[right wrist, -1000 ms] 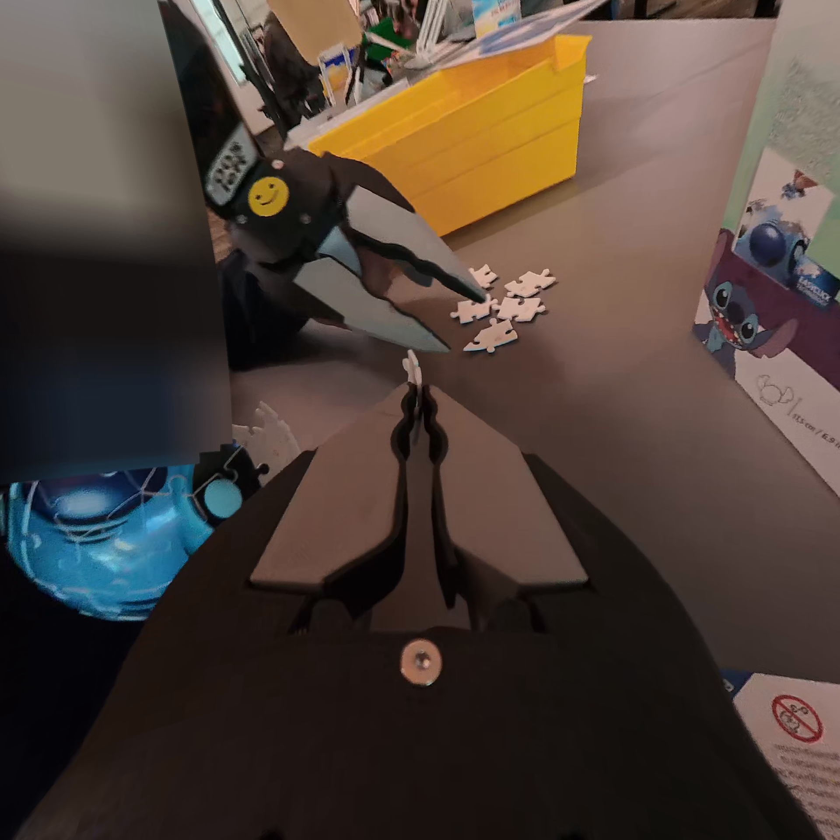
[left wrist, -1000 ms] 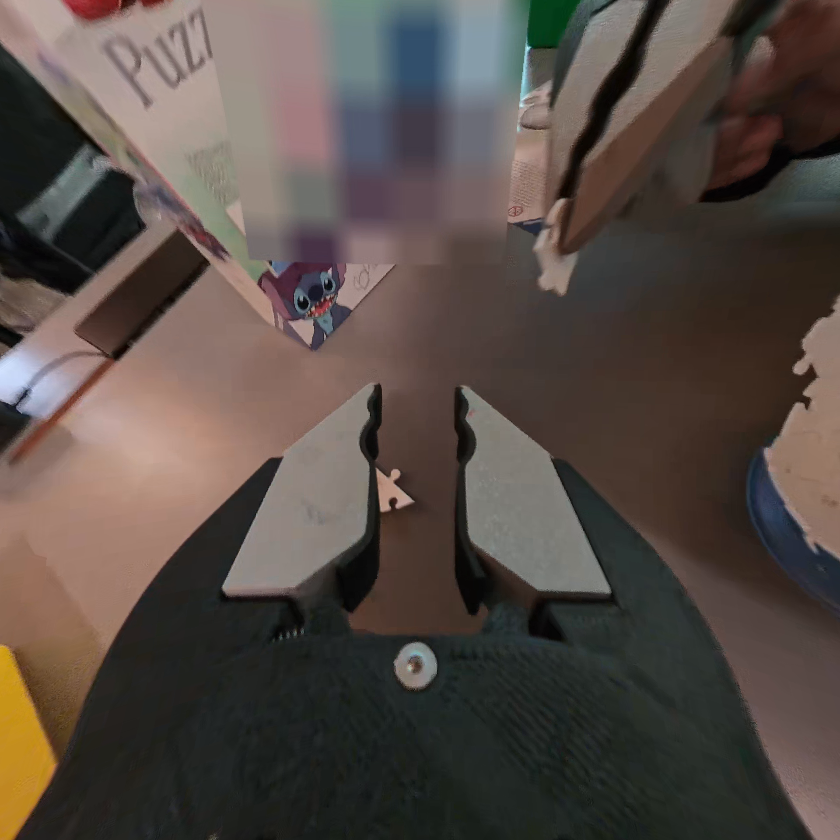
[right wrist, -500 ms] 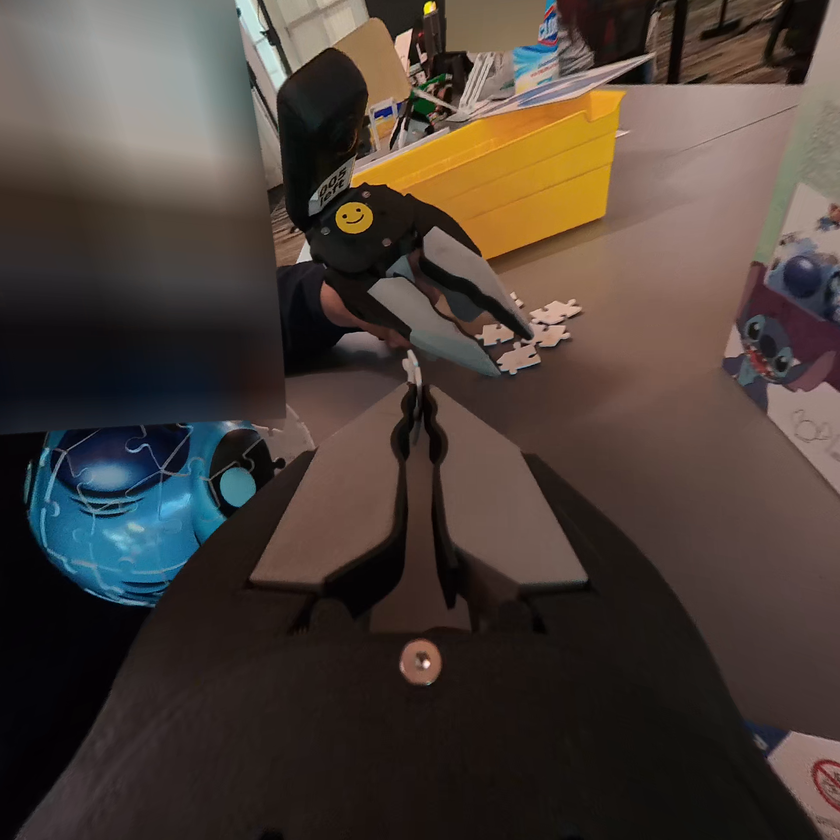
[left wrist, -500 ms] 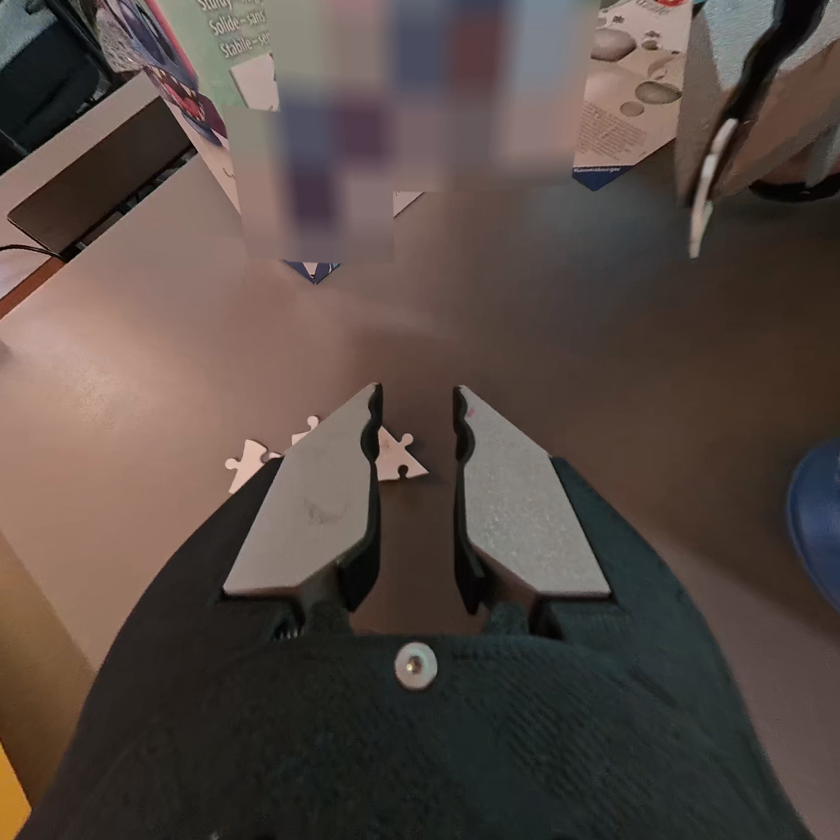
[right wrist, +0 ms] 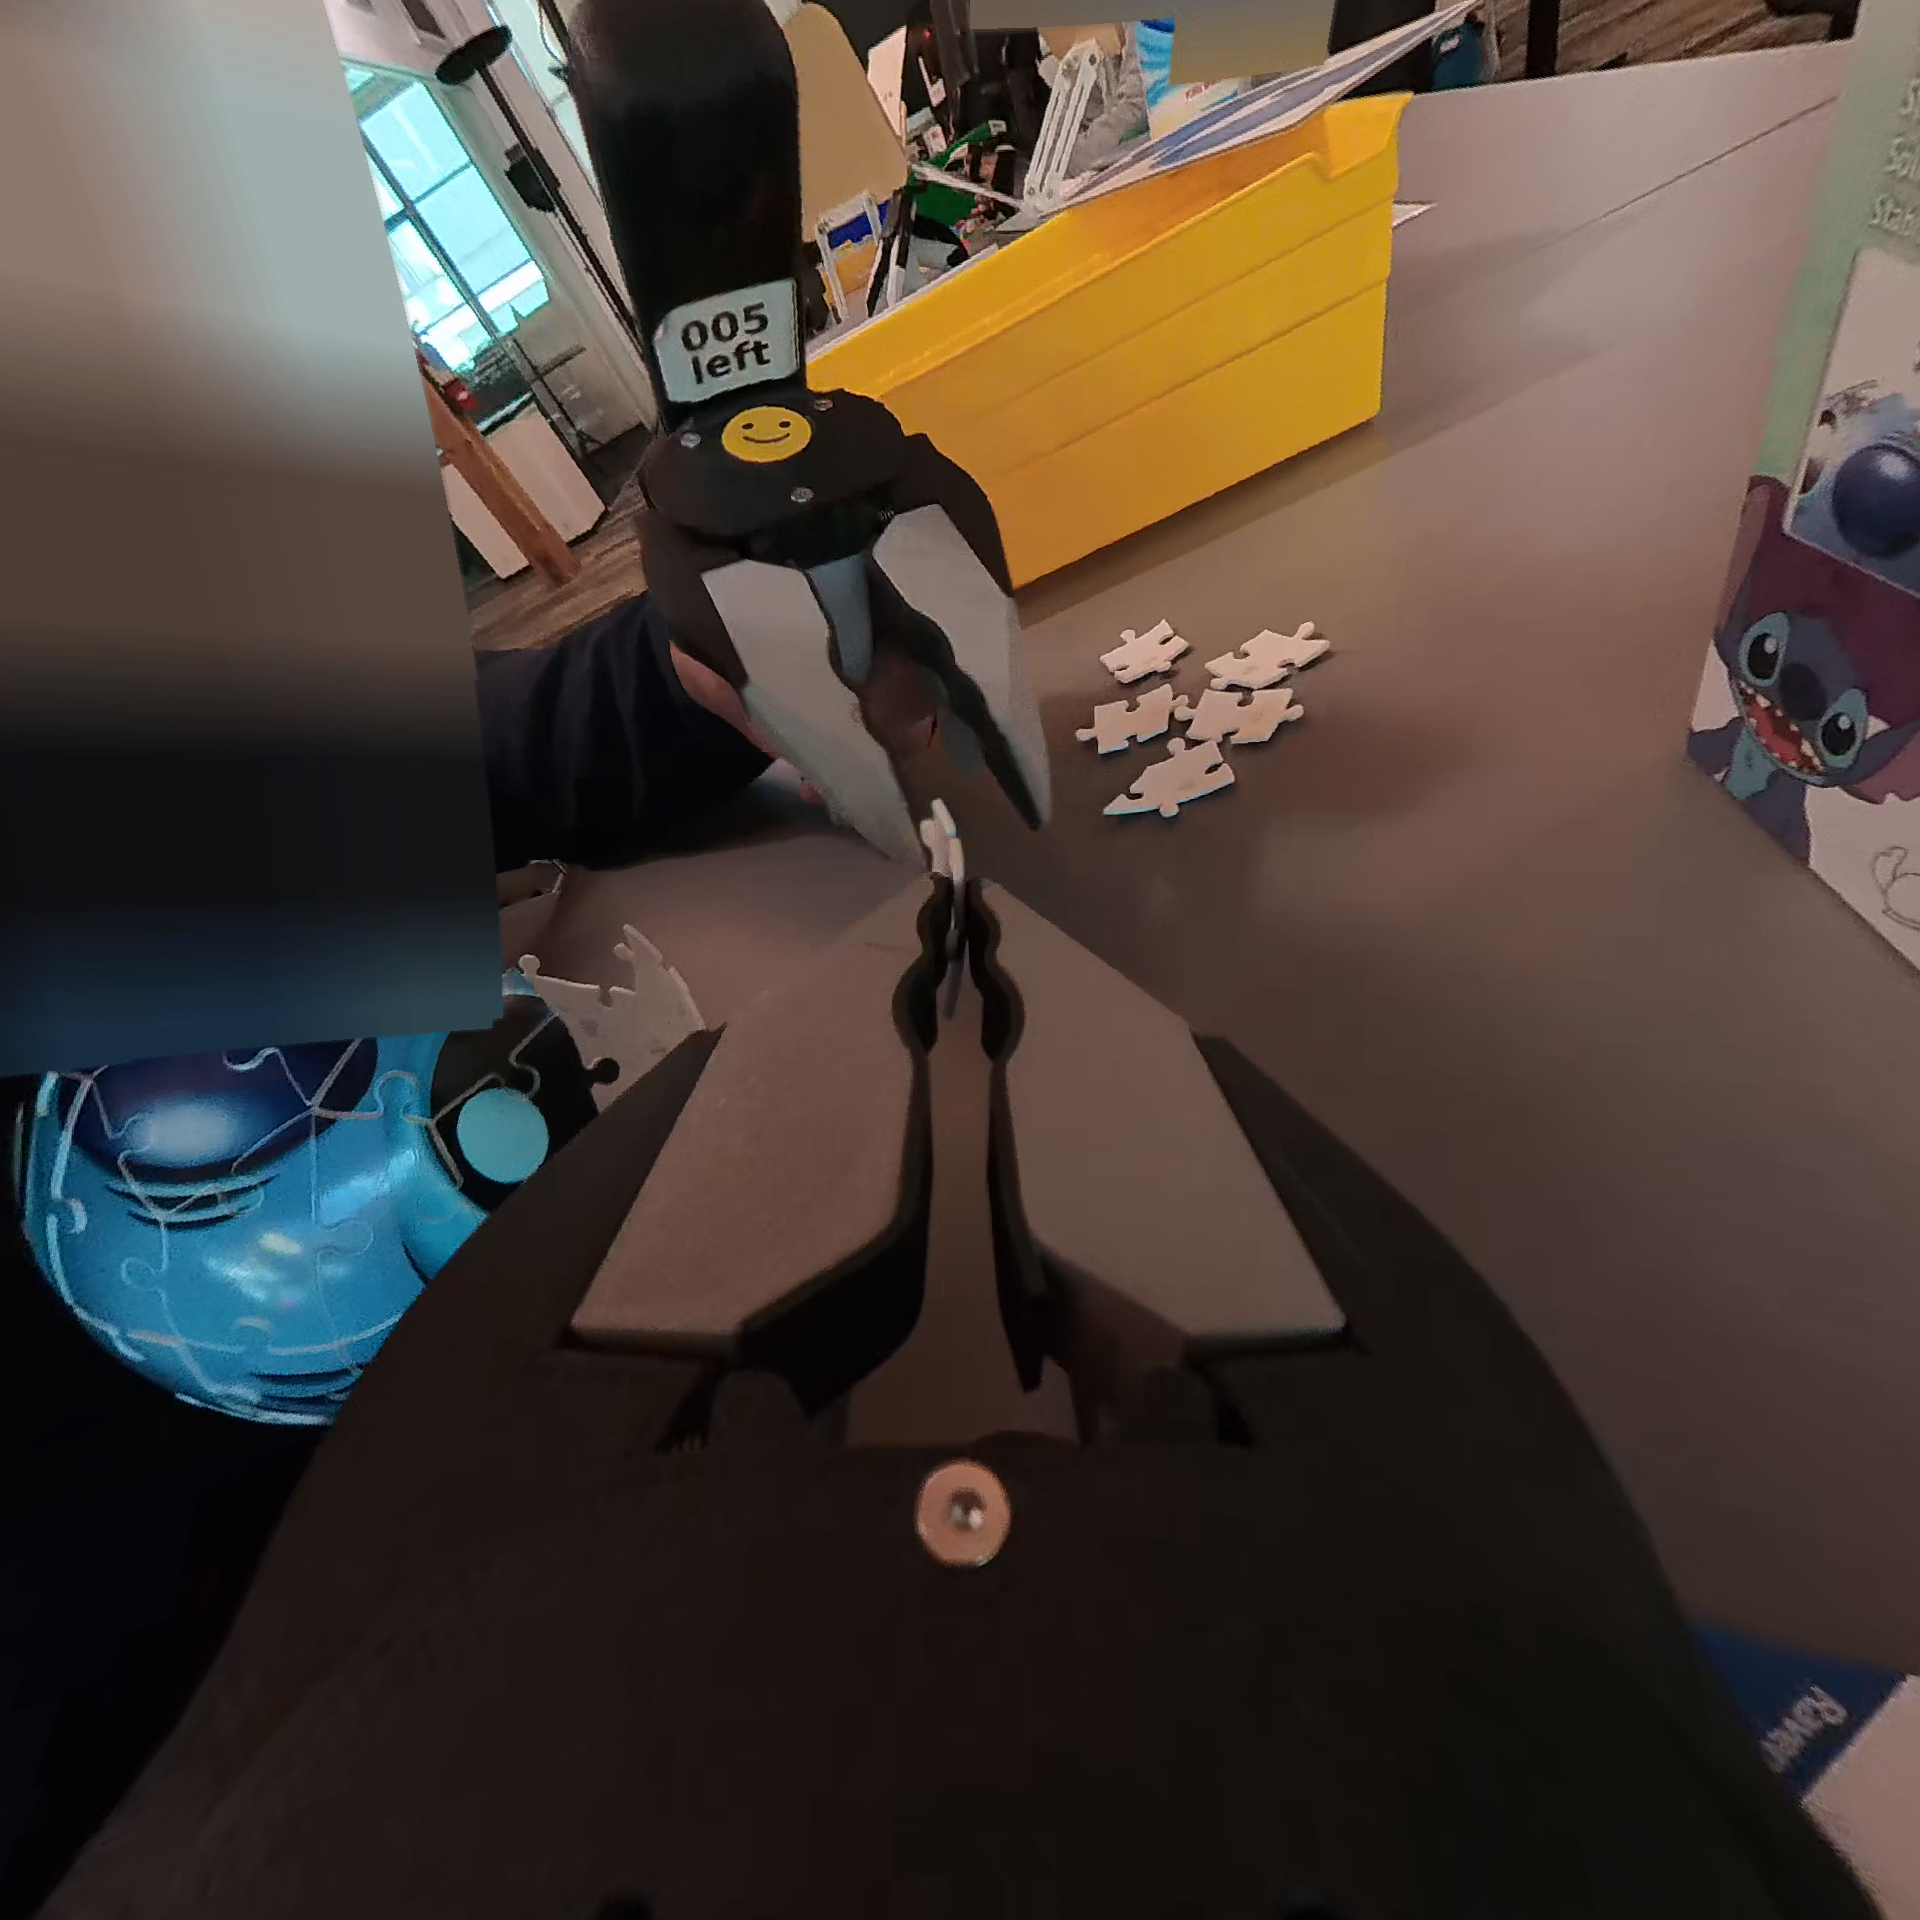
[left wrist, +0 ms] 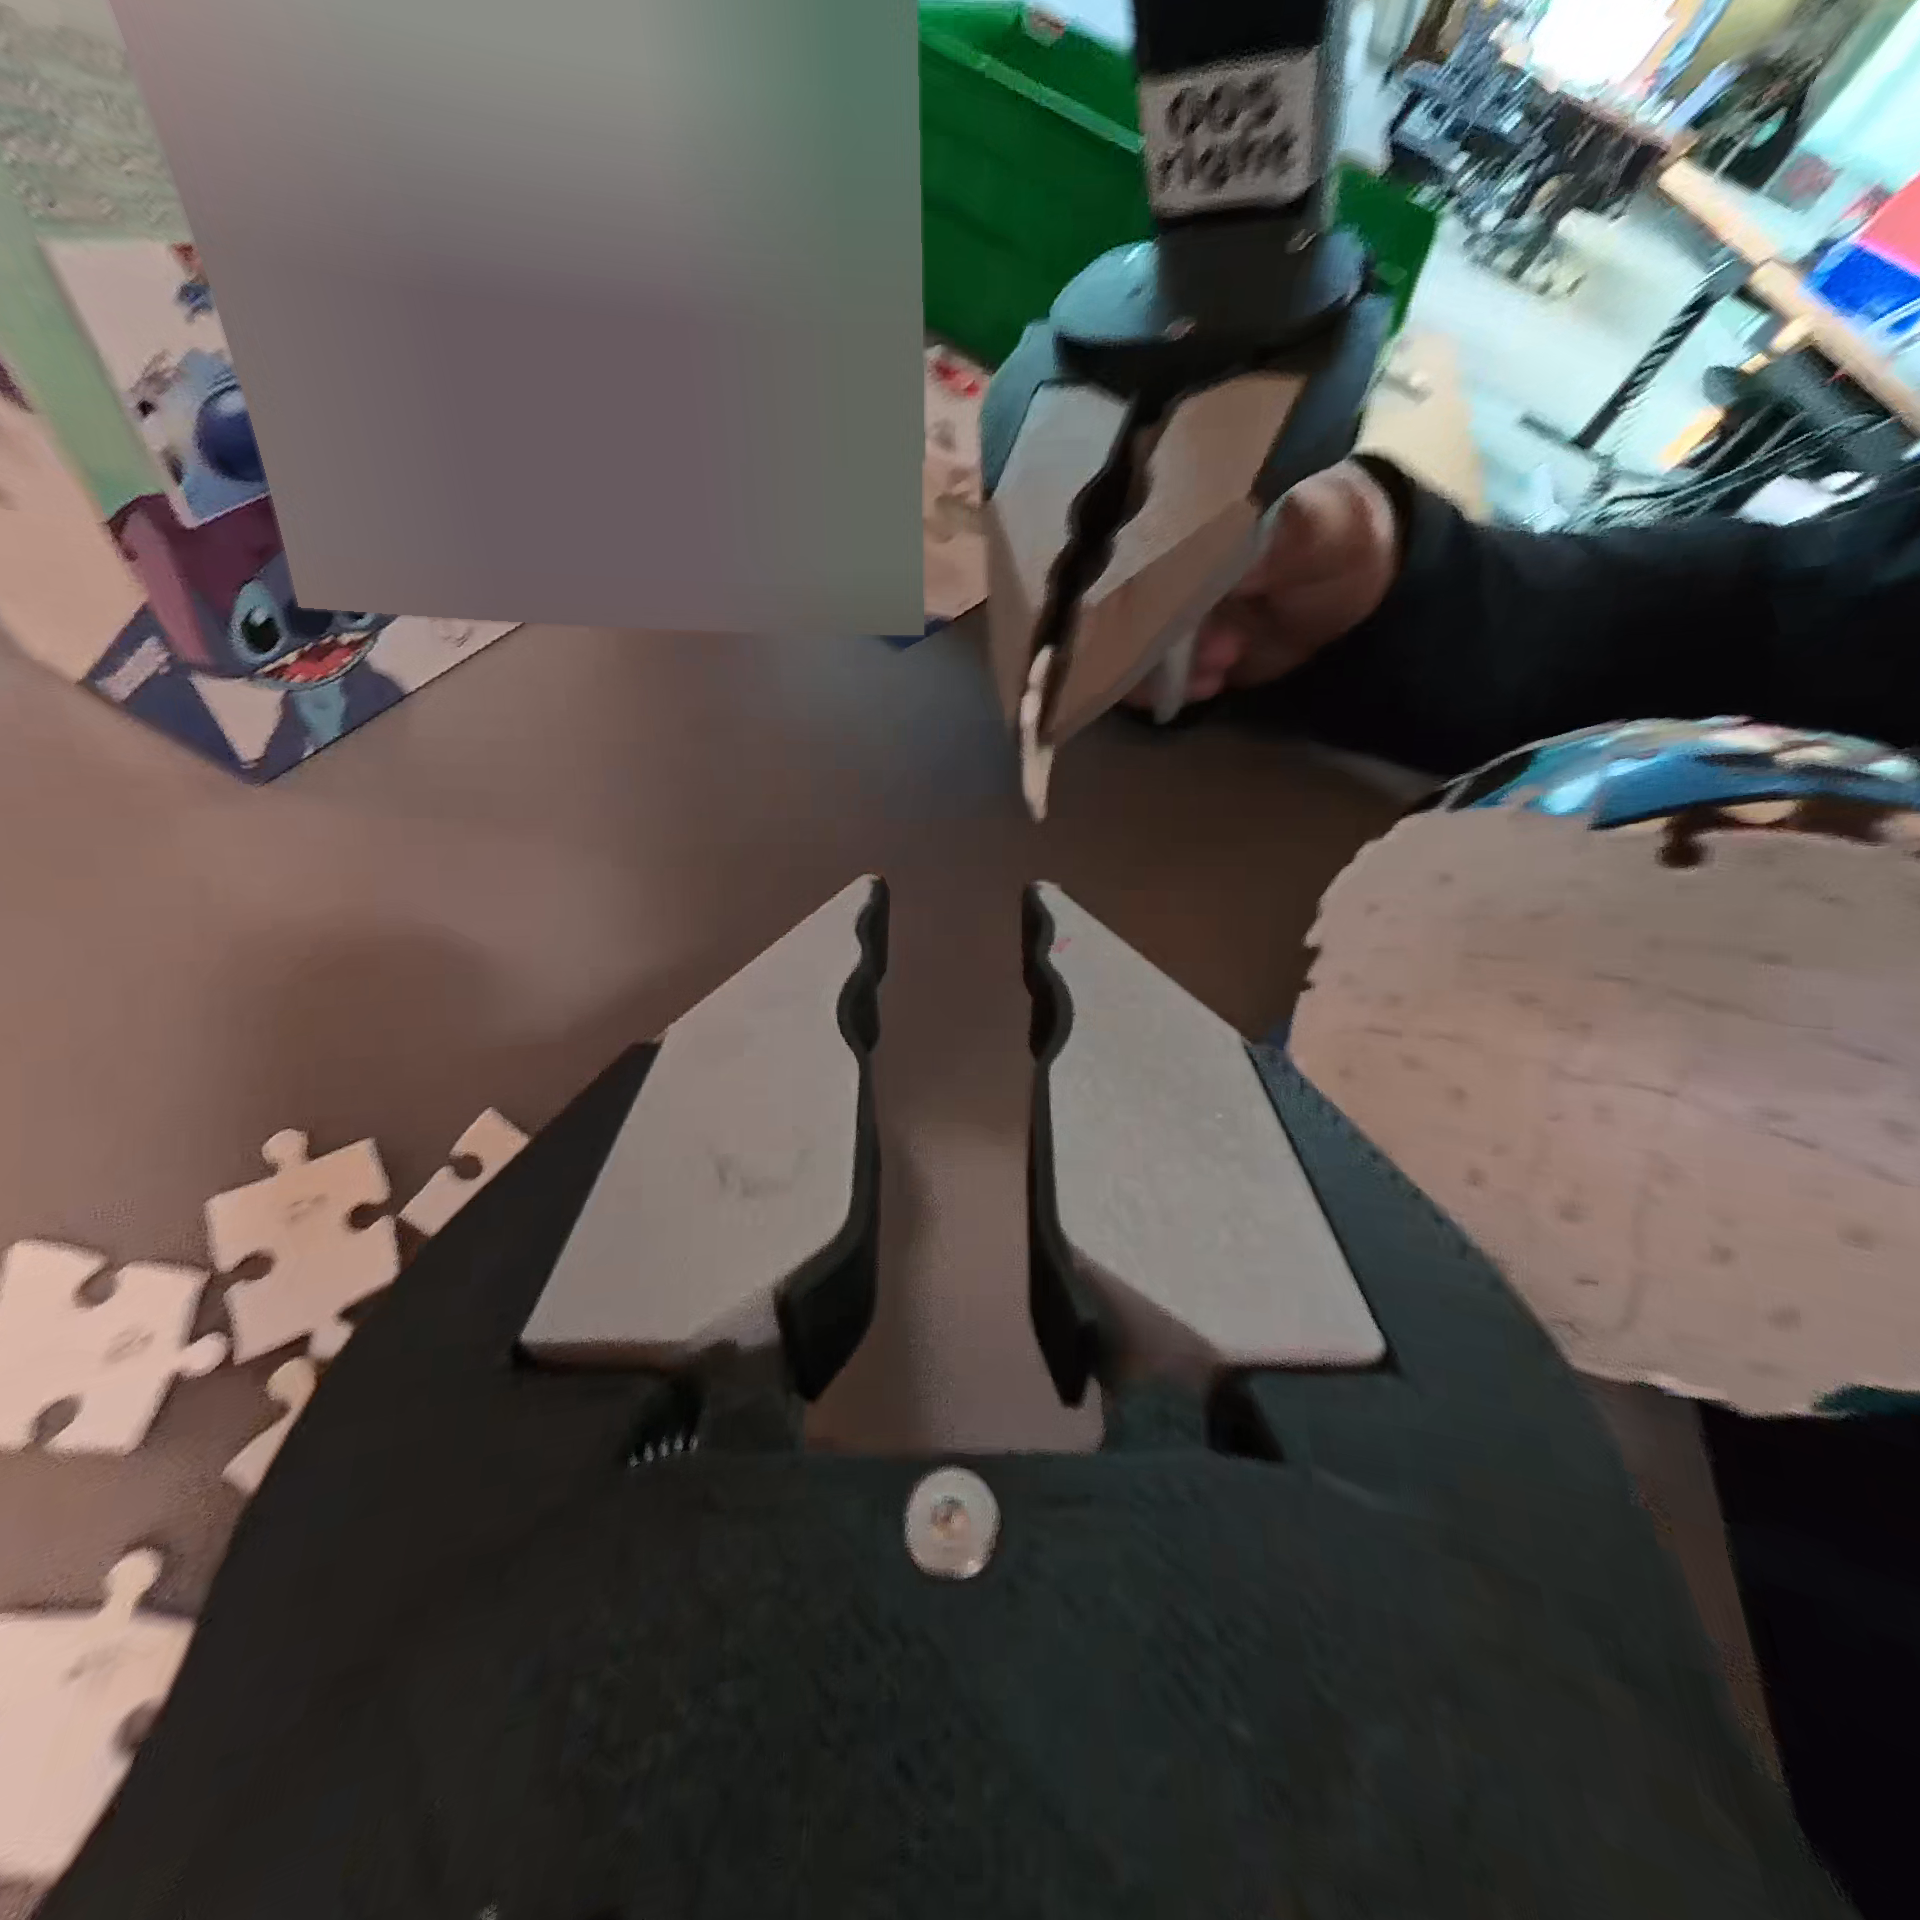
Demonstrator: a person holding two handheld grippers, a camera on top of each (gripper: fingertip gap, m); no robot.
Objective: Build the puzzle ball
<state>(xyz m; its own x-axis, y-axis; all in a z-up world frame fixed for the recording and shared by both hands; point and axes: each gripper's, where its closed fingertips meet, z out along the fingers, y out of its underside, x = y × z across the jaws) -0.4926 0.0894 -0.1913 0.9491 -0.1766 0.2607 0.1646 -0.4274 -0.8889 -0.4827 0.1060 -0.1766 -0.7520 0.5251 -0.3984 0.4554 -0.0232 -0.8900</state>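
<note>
Between the two tools, mid-air over the bench (right wrist: 1455, 935), is where the action sits. Right tool (right wrist: 954, 904) is clamped on a white piece (right wrist: 943, 844), held edge-on, most of it sticking out past the tips. Left tool (left wrist: 954, 899) is part open, nothing in it, tips pointed at the right tool (left wrist: 1044, 717) and near that piece (left wrist: 1035, 727). From the right wrist view the left tool (right wrist: 966, 821) looks almost at the piece; touching or not, can't tell, views are soft with blur.

Ball (right wrist: 239, 1226) is part built: blue printed shell facing the right camera, white inner side and open gap facing the left one (left wrist: 1621, 1091). It sits close beside both tools, on the person's side. Loose pieces (right wrist: 1205, 717) lie white side up on the bench, well apart from the ball, near the yellow bin (right wrist: 1174, 343). Box (right wrist: 1829, 675) stands at the far side.

Looks like a handover or regrip of the piece before seating it. To do it well:
- left tool takes the exposed half flat across its faces, not on a tab
- right lets go only once left has closed
- check print side ends up outward
- bring it to the open edge of the ball, tabs lined up, press along the curve, steady the shell with the free tool

Main risk: thin piece twists or drops at the swap.
</note>
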